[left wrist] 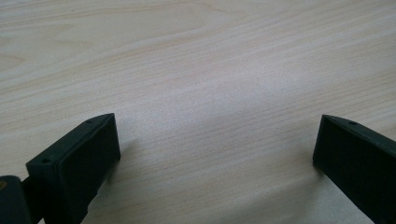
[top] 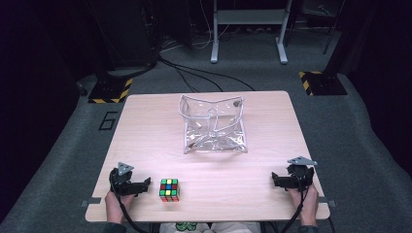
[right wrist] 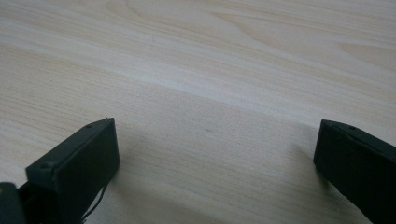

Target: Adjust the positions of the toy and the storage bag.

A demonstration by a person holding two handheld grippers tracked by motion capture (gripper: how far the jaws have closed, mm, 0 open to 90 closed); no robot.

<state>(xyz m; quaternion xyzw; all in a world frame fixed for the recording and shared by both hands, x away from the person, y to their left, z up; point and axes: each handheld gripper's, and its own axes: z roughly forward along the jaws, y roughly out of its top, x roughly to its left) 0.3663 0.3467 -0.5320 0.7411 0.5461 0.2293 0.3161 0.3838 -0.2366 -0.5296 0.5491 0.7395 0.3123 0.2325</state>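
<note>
- My left claw [top: 141, 185] rests on the table [top: 145, 126] near its front left corner, jaws spread wide with bare wood between them; it holds nothing.
- My right claw [top: 278, 180] rests near the front right corner, jaws equally wide, also empty.
- The Rubik's cube [top: 169, 189] stands on the table just beside the left claw, on the side toward the table's middle. The claw's tips point toward it, with a narrow strip of wood between.
- The left claw is much the nearer; the right claw is well apart from the cube, across most of the table's width.
- The cube has no long axis; it sits roughly square to the table's front edge, so I judge a grip across either pair of side faces would serve.
- A clear plastic pouch [top: 214, 125] lies open farther back at centre, well apart from both claws and the cube.
- Hard to make out: whether the pouch holds anything; glare on the plastic obscures its inside.
- The left claw's view [left wrist: 210, 154] has wood grain ahead of the jaws, so alignment on the cube must be judged from the high view.
</note>
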